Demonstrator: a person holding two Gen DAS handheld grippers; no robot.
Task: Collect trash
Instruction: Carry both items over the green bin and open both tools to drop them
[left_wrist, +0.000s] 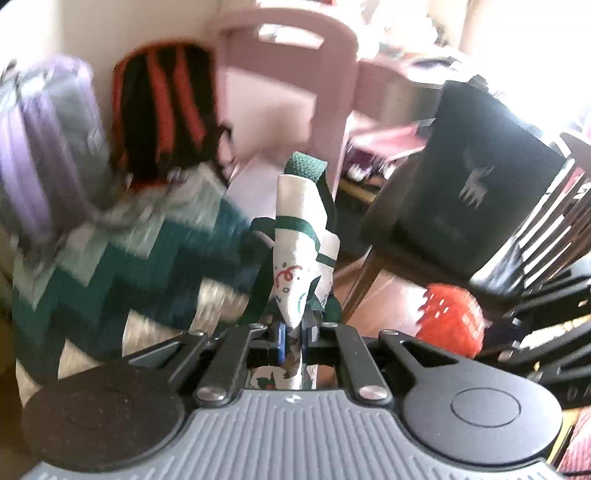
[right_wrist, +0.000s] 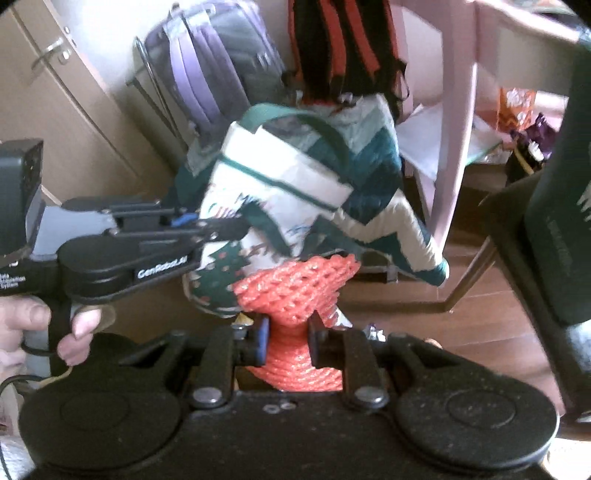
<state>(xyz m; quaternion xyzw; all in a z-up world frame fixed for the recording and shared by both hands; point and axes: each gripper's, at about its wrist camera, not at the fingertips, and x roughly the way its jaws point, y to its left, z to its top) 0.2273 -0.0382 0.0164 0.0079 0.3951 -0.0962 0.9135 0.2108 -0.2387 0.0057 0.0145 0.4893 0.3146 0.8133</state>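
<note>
My left gripper (left_wrist: 293, 334) is shut on the rim of a white tote bag (left_wrist: 299, 240) with green trim and a festive print; the bag stands up from the fingers. The right wrist view shows the same bag (right_wrist: 280, 192) held from the left by the left gripper (right_wrist: 225, 229). My right gripper (right_wrist: 286, 341) is shut on a piece of orange-red foam netting (right_wrist: 295, 291), held just in front of the bag. The netting also shows in the left wrist view (left_wrist: 450, 317), at the lower right.
A green-and-white zigzag blanket (left_wrist: 122, 266) lies behind the bag. A purple suitcase (right_wrist: 210, 70), a red-and-black backpack (left_wrist: 162, 110) and a pink chair (left_wrist: 295, 74) stand at the back. A dark chair (left_wrist: 461, 206) is on the right, on a wooden floor (right_wrist: 491, 325).
</note>
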